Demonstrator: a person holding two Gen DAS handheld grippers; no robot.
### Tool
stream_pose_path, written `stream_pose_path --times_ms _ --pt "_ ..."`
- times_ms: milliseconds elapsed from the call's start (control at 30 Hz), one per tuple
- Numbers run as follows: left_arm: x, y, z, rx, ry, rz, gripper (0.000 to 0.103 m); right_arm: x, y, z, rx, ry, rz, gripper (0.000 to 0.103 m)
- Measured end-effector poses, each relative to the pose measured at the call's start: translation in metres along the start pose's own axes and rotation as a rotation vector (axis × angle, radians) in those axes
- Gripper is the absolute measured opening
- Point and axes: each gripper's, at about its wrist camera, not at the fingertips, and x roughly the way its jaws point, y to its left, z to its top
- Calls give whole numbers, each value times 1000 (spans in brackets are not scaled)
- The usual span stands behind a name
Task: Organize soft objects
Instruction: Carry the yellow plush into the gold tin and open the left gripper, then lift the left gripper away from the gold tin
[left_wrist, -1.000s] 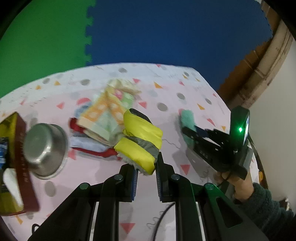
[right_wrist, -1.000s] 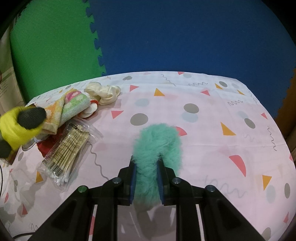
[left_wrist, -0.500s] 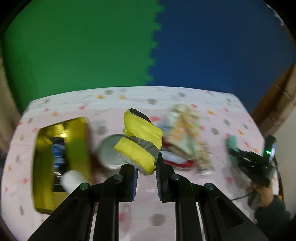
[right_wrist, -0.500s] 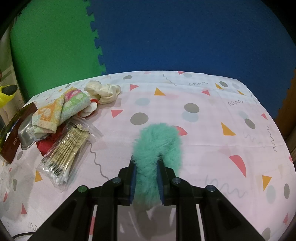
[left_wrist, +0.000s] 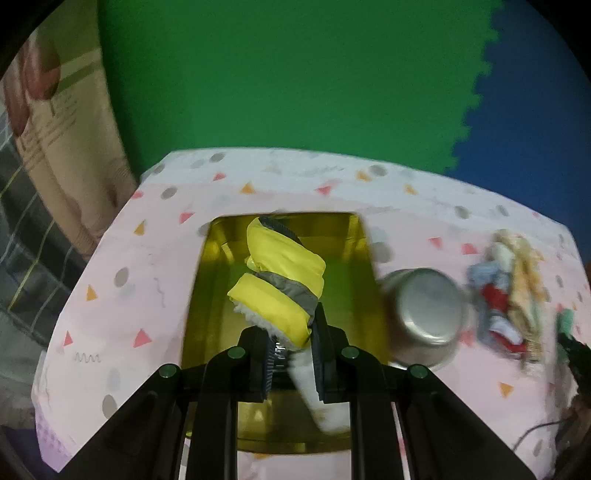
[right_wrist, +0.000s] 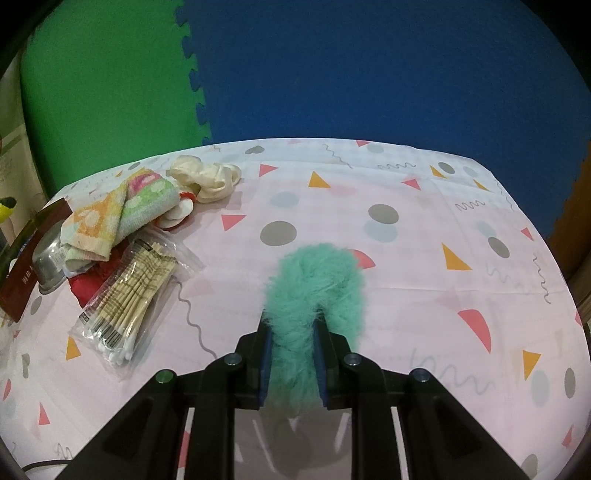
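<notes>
Mitten (left_wrist: 280, 280), yellow with a grey band and a white fleecy cuff, is hanging from the left gripper (left_wrist: 291, 354); its cuff end is sitting pinched between the two clenched jaws while the rest is sticking out forward above the gold box (left_wrist: 207, 295); whether any part of it is touching the box floor is hard to say in this blurred view; something white (left_wrist: 321, 391) is lying in the box under the jaws. A steel bowl (left_wrist: 424, 314) is resting upside down just beside the box, and a heap of cloths (left_wrist: 509, 295) is lying beyond it on the patterned tablecloth (left_wrist: 129, 295).

The right gripper (right_wrist: 291, 354) is gripping a green fluffy thing (right_wrist: 317, 291); one limb of its arch is squeezed between the jaws, the other is lying just outside the right jaw on the cloth. A bag of cotton swabs (right_wrist: 129, 299), a folded towel (right_wrist: 122, 210) and a cream scrunchie (right_wrist: 207, 177) are lying well apart to the left.
</notes>
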Motion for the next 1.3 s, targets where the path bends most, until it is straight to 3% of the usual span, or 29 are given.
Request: stream_pose_path --times_ms 133,600,967,1133,1300 --pt "22 20 -2 -40 33 26 15 1 -1 0 1 4 1 20" --pt "74 33 5 -10 108 67 16 5 3 0 -18 18 -17 20" --pt "80 43 2 -40 129 68 22 7 6 1 -38 28 -32 20" --pt "70 45 0 -48 111 42 44 8 7 1 -46 34 -38 20" --pt "53 44 -2 -48 78 34 48 8 9 1 -58 37 -48 20"
